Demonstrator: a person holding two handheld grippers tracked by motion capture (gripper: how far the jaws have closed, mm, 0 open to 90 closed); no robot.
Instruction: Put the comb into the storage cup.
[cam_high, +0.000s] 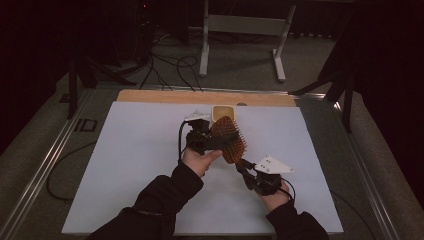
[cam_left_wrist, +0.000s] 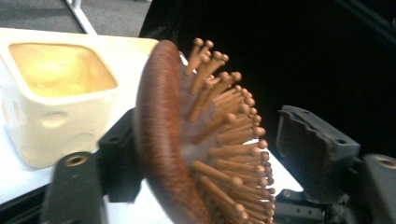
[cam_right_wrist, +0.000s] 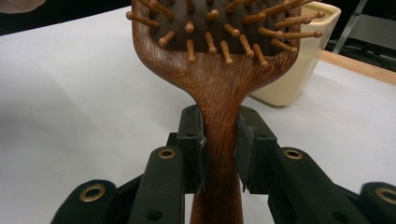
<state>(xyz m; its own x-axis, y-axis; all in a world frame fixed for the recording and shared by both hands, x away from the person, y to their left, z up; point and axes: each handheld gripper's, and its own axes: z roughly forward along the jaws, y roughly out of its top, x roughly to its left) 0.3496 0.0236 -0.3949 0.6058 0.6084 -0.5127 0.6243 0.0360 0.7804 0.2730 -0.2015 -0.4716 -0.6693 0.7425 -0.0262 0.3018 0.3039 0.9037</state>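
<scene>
A wooden hairbrush (cam_high: 229, 140) with brown wooden pins is held in the air above the middle of the white table cover (cam_high: 130, 165), just in front of a cream square container (cam_high: 223, 113). In the right gripper view its handle (cam_right_wrist: 219, 154) is seen clamped between the two black jaws of the right gripper (cam_right_wrist: 219, 149), which are closed against both sides of the narrow neck below the head. The pins (cam_right_wrist: 210, 28) are turned toward this camera.

In the left gripper view the head of the brush (cam_left_wrist: 163, 135) stands on its edge between the jaws of the left gripper (cam_left_wrist: 205, 154). The smooth rounded back is touching the left jaw, while the right jaw is kept apart from the tips of the pins, so these jaws are partly open and not yet closed on the brush. The cream container (cam_left_wrist: 56, 98) is seen behind, open at the top, with a yellowish inside.

In the high view the left hand (cam_high: 200, 159) and the right hand (cam_high: 272, 197) are seen coming from the bottom, both in dark sleeves. A grey three-cornered plate (cam_high: 272, 165) is carried on top of the right gripper. A strip of bare wood (cam_high: 165, 96) is visible at the far edge of the table. Beyond it, cables (cam_high: 170, 67) are lying on the floor beside a white stand (cam_high: 240, 35).
</scene>
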